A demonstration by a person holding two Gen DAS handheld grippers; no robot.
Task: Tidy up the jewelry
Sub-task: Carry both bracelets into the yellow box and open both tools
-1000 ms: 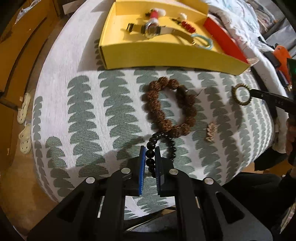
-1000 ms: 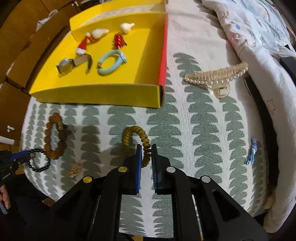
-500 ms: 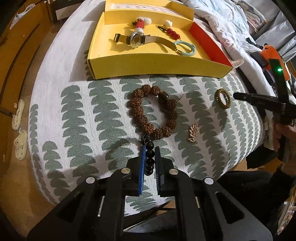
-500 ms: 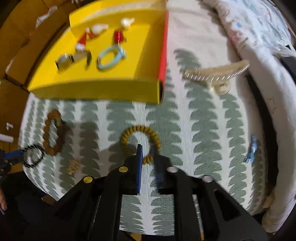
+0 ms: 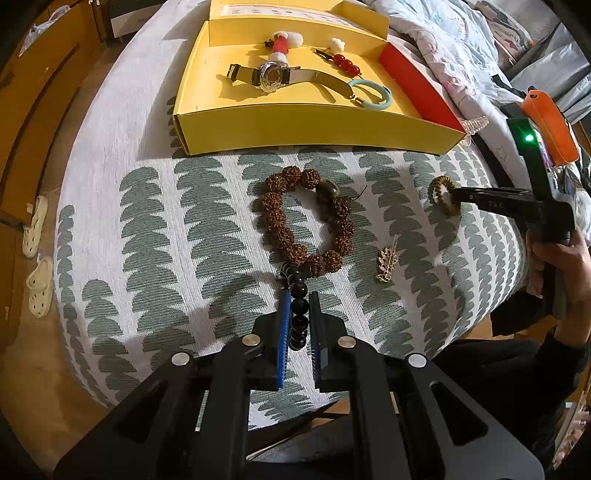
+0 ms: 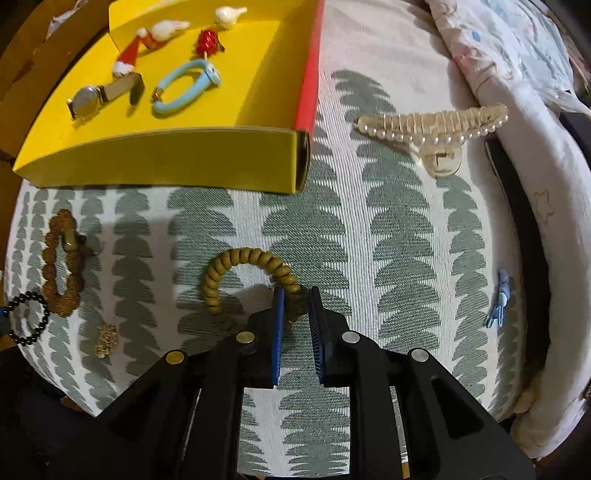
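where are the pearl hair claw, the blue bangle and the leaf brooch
pearl hair claw (image 6: pixel 436 123): right wrist view, on its pearl-lined body.
blue bangle (image 6: pixel 184 88): right wrist view, on the band's near side, inside the yellow box.
leaf brooch (image 5: pixel 387 260): left wrist view, on the leaf's middle.

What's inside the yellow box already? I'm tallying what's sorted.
Inside the yellow box: a wristwatch, a light-blue bracelet, a Santa-hat clip, a red-bead clip and a white piece. Nothing visibly covered.
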